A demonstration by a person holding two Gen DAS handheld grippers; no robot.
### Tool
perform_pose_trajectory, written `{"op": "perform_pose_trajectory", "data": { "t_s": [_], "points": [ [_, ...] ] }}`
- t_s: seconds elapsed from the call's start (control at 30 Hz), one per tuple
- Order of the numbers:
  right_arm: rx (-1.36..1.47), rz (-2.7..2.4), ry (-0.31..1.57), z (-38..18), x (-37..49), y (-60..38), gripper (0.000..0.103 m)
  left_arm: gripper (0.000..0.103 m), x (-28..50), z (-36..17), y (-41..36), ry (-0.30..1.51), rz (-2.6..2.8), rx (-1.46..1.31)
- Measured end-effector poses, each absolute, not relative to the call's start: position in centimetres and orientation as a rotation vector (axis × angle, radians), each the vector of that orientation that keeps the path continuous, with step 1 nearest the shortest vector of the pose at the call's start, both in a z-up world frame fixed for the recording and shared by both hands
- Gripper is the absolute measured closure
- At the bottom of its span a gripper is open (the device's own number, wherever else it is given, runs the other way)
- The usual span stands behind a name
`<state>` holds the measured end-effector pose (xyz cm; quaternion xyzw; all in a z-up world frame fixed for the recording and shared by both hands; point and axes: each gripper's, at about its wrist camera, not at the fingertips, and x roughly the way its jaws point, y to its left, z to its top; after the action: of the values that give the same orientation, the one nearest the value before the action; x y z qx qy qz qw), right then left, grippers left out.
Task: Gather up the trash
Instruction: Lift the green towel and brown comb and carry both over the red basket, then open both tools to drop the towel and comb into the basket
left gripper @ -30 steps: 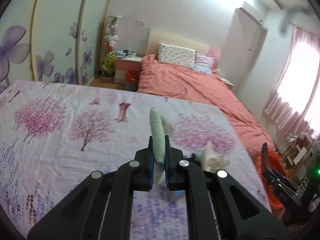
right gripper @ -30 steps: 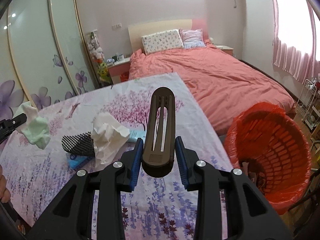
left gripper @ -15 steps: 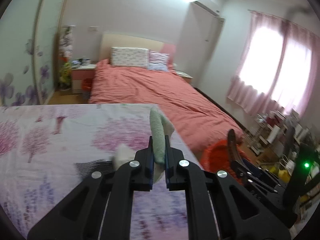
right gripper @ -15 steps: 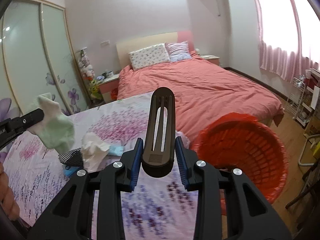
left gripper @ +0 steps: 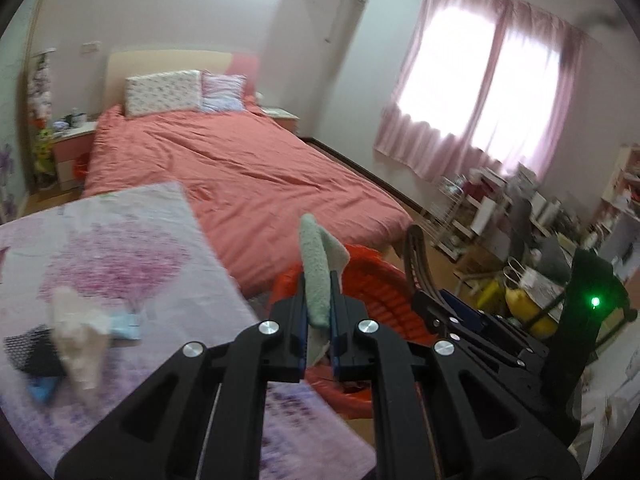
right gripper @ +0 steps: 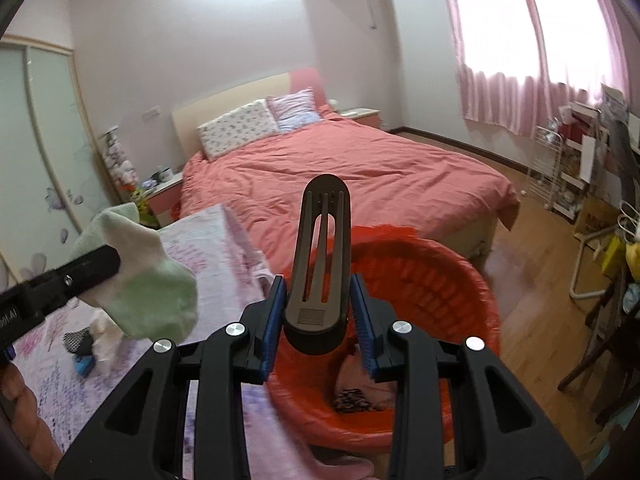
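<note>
A bedroom with a salmon-pink bed [right gripper: 360, 176] and pink curtains [left gripper: 492, 92]; in the foreground, a table under a purple tree-print cloth [left gripper: 120, 248], an orange-red mesh waste basket [right gripper: 452, 280] on the floor at its edge. I hold both loads over this basket: my left gripper [left gripper: 319, 312] is clamped on a pale green and white sock [right gripper: 140, 280], my right gripper [right gripper: 320, 312] is closed narrowly on the butt of a dark brown slotted plastic clip [right gripper: 322, 248].

As I judge it, the drop goes well if each load hangs inside the rim before I let go; the sock, seen from the right, hangs above the table edge, short of the basket. The sock is soft and limp and may snag on the pads. The clip is rigid and should fall straight. A crumpled white tissue [left gripper: 80, 332], black mesh [left gripper: 30, 350] and blue scraps [left gripper: 42, 392] lie on the cloth, uncollected.
</note>
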<state>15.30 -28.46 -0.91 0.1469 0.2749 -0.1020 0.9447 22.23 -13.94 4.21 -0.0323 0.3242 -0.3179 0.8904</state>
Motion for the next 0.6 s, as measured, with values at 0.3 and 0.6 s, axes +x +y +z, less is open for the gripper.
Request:
{"op": "perform_pose_trajectory", "data": {
  "t_s": [0.3, 0.6],
  "points": [
    [0.417, -0.249, 0.595, -3.6, 16.7, -33.3, 0.069, 0.071, 25.1, -0.9, -21.3, 0.809, -0.705, 0.000],
    [0.408, -0.265, 0.610, -4.3, 15.9, -33.1, 0.060, 0.057, 26.4, -2.9, -17.7, 0.823, -0.558, 0.038]
  ]
}}
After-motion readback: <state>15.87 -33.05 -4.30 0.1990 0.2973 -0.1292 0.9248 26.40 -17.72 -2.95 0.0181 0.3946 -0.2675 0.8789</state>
